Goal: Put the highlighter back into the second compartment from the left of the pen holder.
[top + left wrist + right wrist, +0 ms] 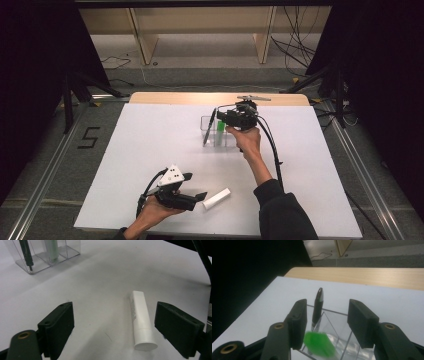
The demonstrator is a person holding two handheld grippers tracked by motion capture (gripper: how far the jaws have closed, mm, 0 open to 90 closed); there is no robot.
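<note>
Right gripper view has the right gripper (325,323) parked over the clear organizer (332,340) with its jaws standing partly apart; the green-capped tube (319,343) sits blurred between and below them with no pad on it that I can see, so I'd call it let go and dropping into its compartment; the dark pen (317,307) leans in the next slot, touching nothing but the organizer wall.

From the high view the organizer (216,131) is near the far middle of the white counter (150,145), and the left gripper (196,197) rests low by the near edge, jaws wide, with the white tube (216,198) lying flat just beside its tips; the left gripper view shows that tube (140,322) between the open jaws, nearer the right one, cap end toward the camera, not gripped.

What could go wrong, my guess: the right hand pulls back carelessly and a jaw clips the pen's tall end or the organizer rim; that box looks light, so it could tip or skid; the green tube may also land crooked and wedge on a divider.

On the left side, the tube is round and off-centre; closing now could let one pad reach it first and roll or squirt it toward the counter edge.
</note>
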